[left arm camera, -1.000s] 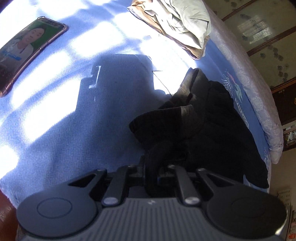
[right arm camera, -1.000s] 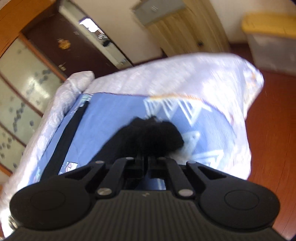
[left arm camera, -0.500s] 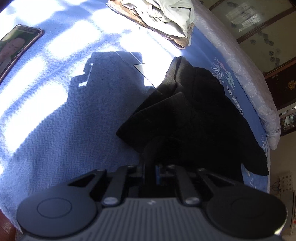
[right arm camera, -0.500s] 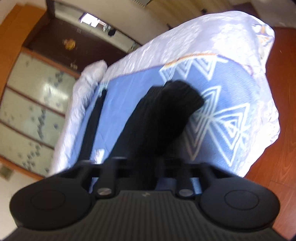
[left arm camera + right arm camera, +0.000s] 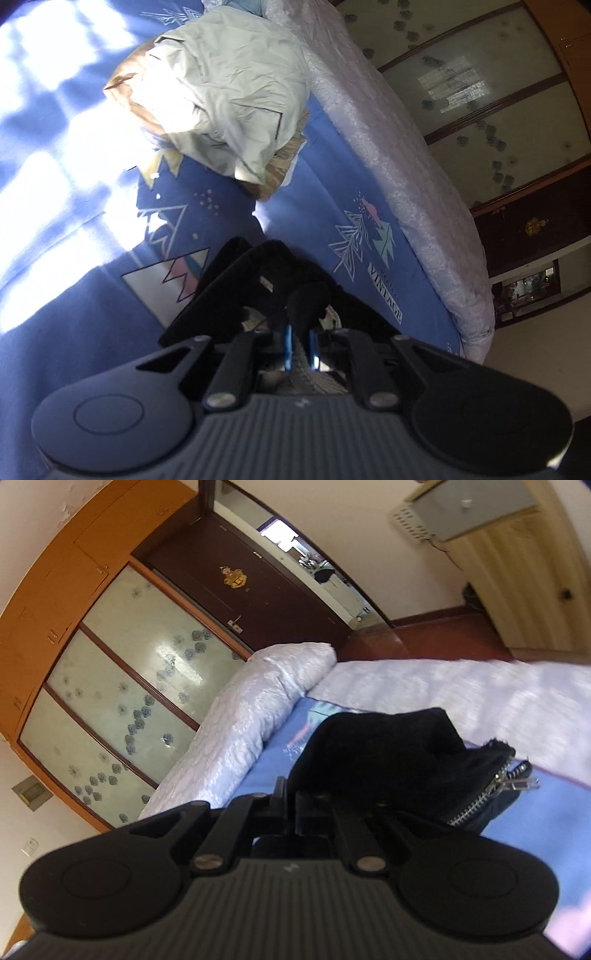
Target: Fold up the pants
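Left gripper: jaws clamped on black pants, now lifted and carried toward the far pillow; phone gone from view. Right gripper: jaws pinched on pants, raised off the bed, zipper dangling right. Judgement: the fold-over is under way. Cloth hangs forward from both jaws.

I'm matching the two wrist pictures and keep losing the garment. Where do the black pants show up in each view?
Left wrist: the black pants lie low and centre, a fold pinched in the left gripper, on the blue blanket.
Right wrist: the pants are right of centre, clamped in the right gripper, zipper at their right.
Shared landmark: the wardrobe's frosted flowered panels.
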`<action>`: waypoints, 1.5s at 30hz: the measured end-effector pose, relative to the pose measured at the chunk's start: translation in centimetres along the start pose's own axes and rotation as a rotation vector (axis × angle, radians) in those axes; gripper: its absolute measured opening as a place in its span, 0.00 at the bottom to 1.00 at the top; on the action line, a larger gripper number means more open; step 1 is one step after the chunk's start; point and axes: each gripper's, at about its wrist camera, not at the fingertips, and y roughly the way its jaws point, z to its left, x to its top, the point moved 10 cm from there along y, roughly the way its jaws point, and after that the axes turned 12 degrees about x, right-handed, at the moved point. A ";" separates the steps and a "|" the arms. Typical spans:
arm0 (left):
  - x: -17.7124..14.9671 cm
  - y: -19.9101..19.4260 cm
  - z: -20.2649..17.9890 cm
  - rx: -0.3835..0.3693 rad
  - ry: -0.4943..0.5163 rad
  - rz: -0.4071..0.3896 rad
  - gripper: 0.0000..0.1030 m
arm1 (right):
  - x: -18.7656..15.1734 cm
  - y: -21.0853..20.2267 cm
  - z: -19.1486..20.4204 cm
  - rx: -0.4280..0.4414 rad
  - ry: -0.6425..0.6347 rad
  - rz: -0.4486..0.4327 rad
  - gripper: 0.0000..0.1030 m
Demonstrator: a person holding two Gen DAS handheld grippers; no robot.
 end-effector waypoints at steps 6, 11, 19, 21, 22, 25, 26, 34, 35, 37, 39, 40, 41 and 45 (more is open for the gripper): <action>5.9 10.9 -6.7 0.139 0.055 -0.027 0.18 | 1.7 16.0 -0.4 -0.094 -0.010 0.029 0.10; 5.1 15.9 -7.3 0.220 0.152 0.016 0.32 | -3.8 21.1 -0.1 -0.184 -0.248 0.121 0.68; 0.2 5.1 -1.6 0.012 0.196 -0.040 0.51 | -8.2 10.6 -7.0 -0.017 -0.072 0.146 0.65; -1.6 4.0 0.5 -0.002 0.161 -0.028 0.66 | -7.9 8.7 -9.2 -0.027 -0.027 0.140 0.65; -2.4 4.1 1.4 0.007 0.142 -0.012 0.72 | -7.8 8.3 -10.1 -0.038 -0.016 0.145 0.65; -4.5 6.0 2.8 0.004 0.091 0.034 0.77 | -7.5 8.8 -11.6 -0.034 0.082 0.151 0.65; -5.0 6.7 3.0 0.014 0.073 0.046 0.79 | -7.9 9.6 -11.3 -0.031 0.119 0.154 0.66; -3.5 13.0 1.9 0.073 0.032 0.017 0.69 | -10.2 17.9 -7.6 -0.056 -0.005 0.235 0.66; -3.2 13.6 1.7 0.096 0.028 0.017 0.54 | -10.9 19.0 -7.0 -0.050 -0.023 0.260 0.66; -2.6 14.3 1.9 0.128 0.010 0.004 0.36 | -11.7 19.8 -6.1 -0.097 -0.107 0.263 0.65; -2.4 14.5 2.1 0.133 -0.013 0.026 0.29 | -11.8 19.8 -6.1 -0.195 -0.189 0.275 0.22; -2.4 14.3 2.1 0.126 -0.025 0.035 0.27 | -11.7 19.1 -6.4 -0.187 -0.146 0.265 0.12; -2.4 14.0 2.1 0.123 -0.028 0.041 0.26 | -11.2 18.1 -6.7 -0.171 -0.099 0.240 0.11; -2.3 9.5 1.3 0.052 0.017 0.004 0.25 | -9.3 13.0 -5.5 -0.138 -0.081 0.201 0.11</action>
